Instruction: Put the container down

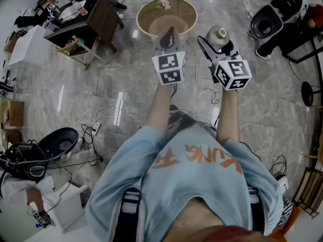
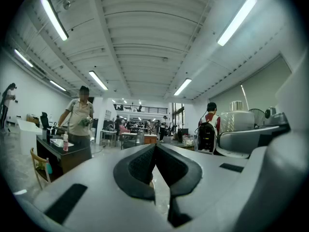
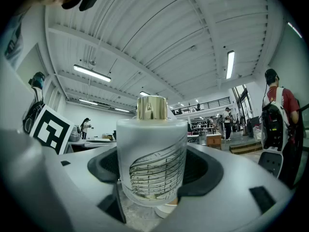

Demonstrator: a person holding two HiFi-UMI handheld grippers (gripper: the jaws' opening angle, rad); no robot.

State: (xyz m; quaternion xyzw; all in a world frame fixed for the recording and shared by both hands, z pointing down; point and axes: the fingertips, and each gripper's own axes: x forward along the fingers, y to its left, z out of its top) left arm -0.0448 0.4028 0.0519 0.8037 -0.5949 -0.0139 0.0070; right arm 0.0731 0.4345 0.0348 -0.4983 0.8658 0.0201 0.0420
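Note:
The container [image 3: 152,151] is a frosted cylinder with dark line print and a gold cap. It stands upright between the wide-set jaws of my right gripper [image 3: 155,170], whose pads grip its sides. In the head view the right gripper [image 1: 218,43] holds the container [image 1: 220,34] in the air in front of the person, above the floor. My left gripper [image 1: 168,36] is raised beside it on the left. In the left gripper view the left gripper [image 2: 155,151] has its dark pads [image 2: 135,170] meeting at the tip, with nothing between them.
A round wooden table [image 1: 189,11] stands just beyond both grippers. A dark desk [image 1: 98,16] is at the upper left. Cables [image 1: 108,116] trail over the marble floor. Black appliances sit at left [image 1: 60,142] and upper right [image 1: 265,21]. People [image 2: 79,122] stand in the hall.

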